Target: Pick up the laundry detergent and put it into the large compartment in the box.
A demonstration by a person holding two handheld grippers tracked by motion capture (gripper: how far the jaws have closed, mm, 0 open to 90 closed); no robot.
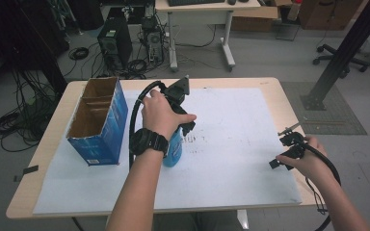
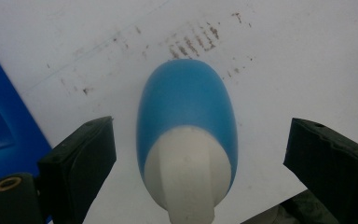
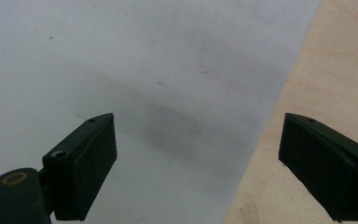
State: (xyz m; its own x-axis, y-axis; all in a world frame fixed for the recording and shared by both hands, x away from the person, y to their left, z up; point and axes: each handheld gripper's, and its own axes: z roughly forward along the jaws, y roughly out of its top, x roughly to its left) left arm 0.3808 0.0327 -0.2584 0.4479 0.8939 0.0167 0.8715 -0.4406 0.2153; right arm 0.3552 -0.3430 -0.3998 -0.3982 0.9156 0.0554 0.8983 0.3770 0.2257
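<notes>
Writing: small print on the blue carton's (image 1: 99, 122) near end panel, too small to read; none legible elsewhere
Blue carton: stands open-topped at the table's (image 1: 270, 89) 9 o'clock side, on the white sheet (image 1: 231, 144); brown cardboard dividers split it into compartments; the inside visible looks bare, the bottom is in shadow; its blue side also shows at the left edge of the left gripper view
Left hand (image 1: 161, 115): wears a black watch (image 1: 149, 141) at the wrist and holds the left gripper (image 2: 200, 154) pointing down near the table's centre
Left gripper: jaws spread wide, one on each side of the bottle, touching neither
Blue bottle (image 2: 186, 126): upright on the white sheet just right of the carton, rounded blue body with a white cap (image 2: 186, 172) toward the camera, between the open jaws; in the high view it peeks out under the left hand
White sheet: brown smudges and short dash marks at 12 o'clock of the bottle
Right hand (image 1: 308, 161): at the table's 4 o'clock edge, holding the right gripper (image 3: 198, 158)
Right gripper: jaws apart, gripping nothing, over the boundary where sheet meets bare wood
</notes>
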